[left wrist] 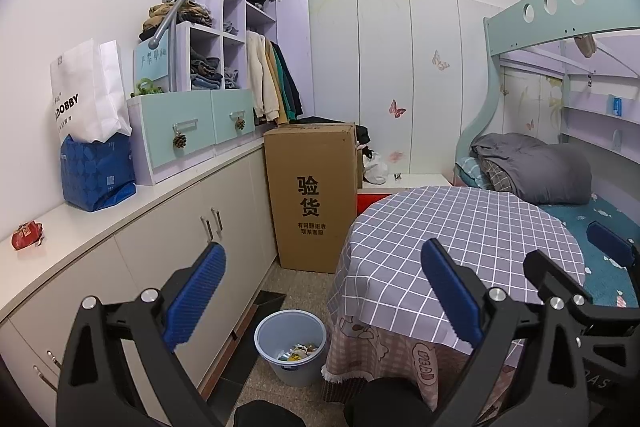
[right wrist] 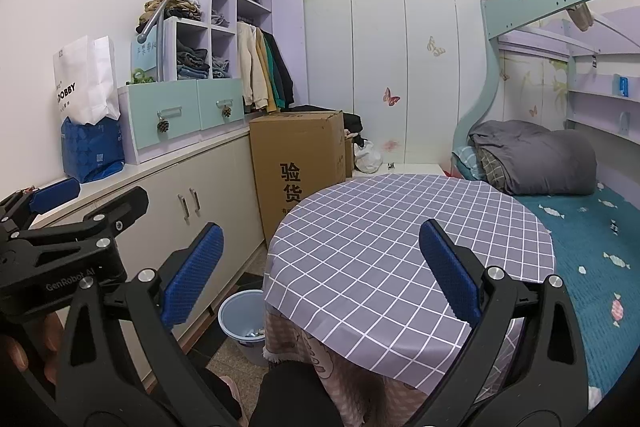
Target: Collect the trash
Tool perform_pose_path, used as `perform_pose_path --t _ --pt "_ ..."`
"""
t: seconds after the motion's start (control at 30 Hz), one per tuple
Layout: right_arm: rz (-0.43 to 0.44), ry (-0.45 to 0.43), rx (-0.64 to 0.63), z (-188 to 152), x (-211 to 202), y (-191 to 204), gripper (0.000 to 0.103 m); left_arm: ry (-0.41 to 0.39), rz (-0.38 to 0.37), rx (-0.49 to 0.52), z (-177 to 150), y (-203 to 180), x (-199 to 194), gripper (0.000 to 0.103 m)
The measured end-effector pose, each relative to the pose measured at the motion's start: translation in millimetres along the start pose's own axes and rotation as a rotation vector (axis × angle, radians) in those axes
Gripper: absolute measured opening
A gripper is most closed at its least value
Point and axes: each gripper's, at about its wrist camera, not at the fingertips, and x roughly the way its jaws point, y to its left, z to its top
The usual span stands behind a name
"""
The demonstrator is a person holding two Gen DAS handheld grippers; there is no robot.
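Left wrist view: small bedroom, round table point(left wrist: 460, 227) with grey checked cloth at 3 o'clock. Cardboard box point(left wrist: 312, 195) behind. Red wrapper point(left wrist: 26, 235) on counter point(left wrist: 120, 203), way off at 9 o'clock. Blue bin point(left wrist: 290, 345) at 6, trash inside. Left gripper point(left wrist: 324, 291) and right gripper point(right wrist: 320, 267) both wide apart, nothing held.

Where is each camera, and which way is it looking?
Left wrist: on the left hand-held gripper, open, facing the room, bin and red wrapper; the right hand-held gripper shows at right.
Right wrist: on the right hand-held gripper, open, facing the checked table; the left hand-held gripper and fingers show at left.
Shared: table, bin, cardboard box, bunk bed.
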Motion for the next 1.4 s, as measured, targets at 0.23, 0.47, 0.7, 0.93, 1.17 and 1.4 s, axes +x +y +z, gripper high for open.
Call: perform_pose_path --t 0.23,0.47,0.7,0.93,1.17,1.4 --pt "0.003 -0.003 0.0 -0.3 0.0 0.7 0.096 0.003 0.002 0.0 -0.1 0.2 1.0 0.096" --pt "0.003 -0.001 0.0 -1.1 0.2 3.0 0.096 0.007 0.005 0.002 -1.7 2.2 2.2 0.096" --pt "0.007 0.003 -0.001 -2.0 -0.5 4.9 0.096 0.008 0.005 0.002 -2.0 2.4 1.9 0.096" --pt "0.008 0.005 -0.001 -2.5 -0.7 6.0 0.096 0.009 0.006 0.002 -3.0 3.9 2.6 0.096" --pt "0.008 0.005 -0.001 -2.4 -0.7 6.4 0.096 0.009 0.008 0.004 -3.2 3.9 2.5 0.096" --pt "0.008 0.004 -0.002 -2.2 -1.0 7.2 0.096 0.009 0.008 0.003 -3.1 4.2 2.4 0.096"
